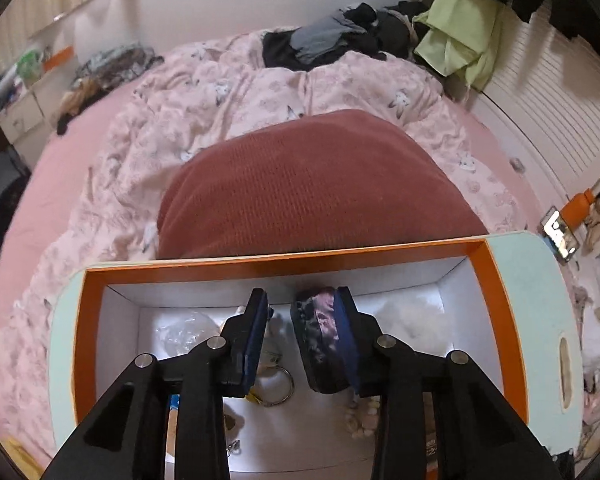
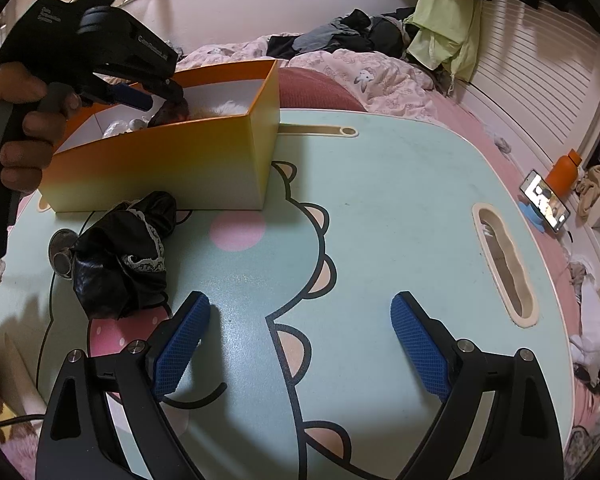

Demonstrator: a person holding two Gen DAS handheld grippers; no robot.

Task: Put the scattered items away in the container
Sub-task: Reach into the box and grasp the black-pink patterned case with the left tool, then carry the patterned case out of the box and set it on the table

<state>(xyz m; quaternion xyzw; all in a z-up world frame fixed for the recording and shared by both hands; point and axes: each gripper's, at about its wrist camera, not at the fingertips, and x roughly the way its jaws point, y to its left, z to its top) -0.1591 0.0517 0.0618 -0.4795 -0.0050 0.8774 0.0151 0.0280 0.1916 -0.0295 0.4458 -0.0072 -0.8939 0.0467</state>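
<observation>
Mint cartoon-print lap table point(image 2: 400, 200) sits on a bed with a pink quilt point(image 1: 260, 92); a red cushion point(image 1: 312, 184) lies beyond the box. Right wrist view alone shows the right gripper point(image 2: 300, 298), jaws wide with nothing between, over bare tabletop; a crumpled black lace-trimmed cloth point(image 2: 120, 264) is just left of its left finger, outside the box. Left wrist view alone shows the interior of the orange box point(image 1: 284, 258): left gripper point(image 1: 301, 292) is inside it, a dark patterned pouch point(image 1: 320, 340) against one pad, a gap to the other, so unclamped. A key ring point(image 1: 278, 386) lies below the jaws, a clear bag point(image 1: 184, 332) left, white fluff point(image 1: 412, 320) right.
</observation>
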